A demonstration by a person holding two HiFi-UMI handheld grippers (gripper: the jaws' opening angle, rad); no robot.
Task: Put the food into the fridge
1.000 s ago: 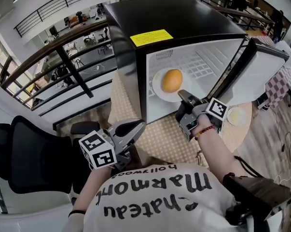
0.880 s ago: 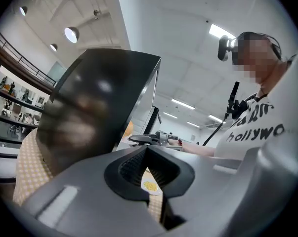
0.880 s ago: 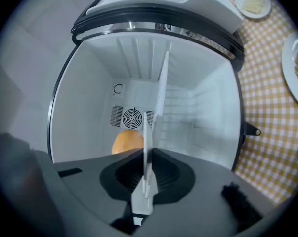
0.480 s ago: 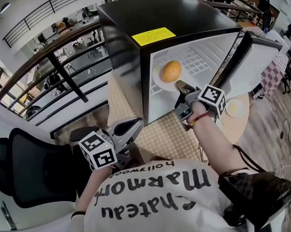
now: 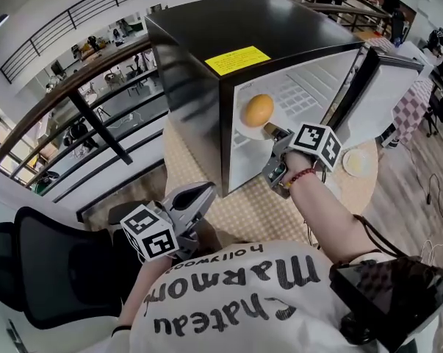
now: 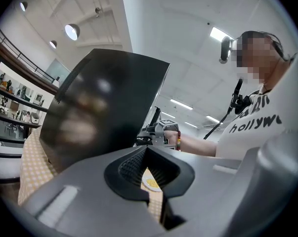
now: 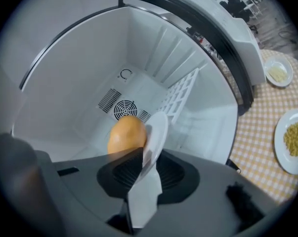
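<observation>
Now our right gripper point(image 7: 145, 166), fingers just opening round the plate point(image 7: 156, 132) rim, leaves the food point(image 7: 126, 135) inside the fridge point(image 5: 199, 50). Our left gripper point(image 6: 148, 154) idles clenched, empty.

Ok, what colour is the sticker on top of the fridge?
Yellow. The sticker shows best in the head view.

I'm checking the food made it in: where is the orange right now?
In the head view the orange lies on a white plate inside the open black fridge, at the compartment's left side, below the yellow sticker.
</observation>
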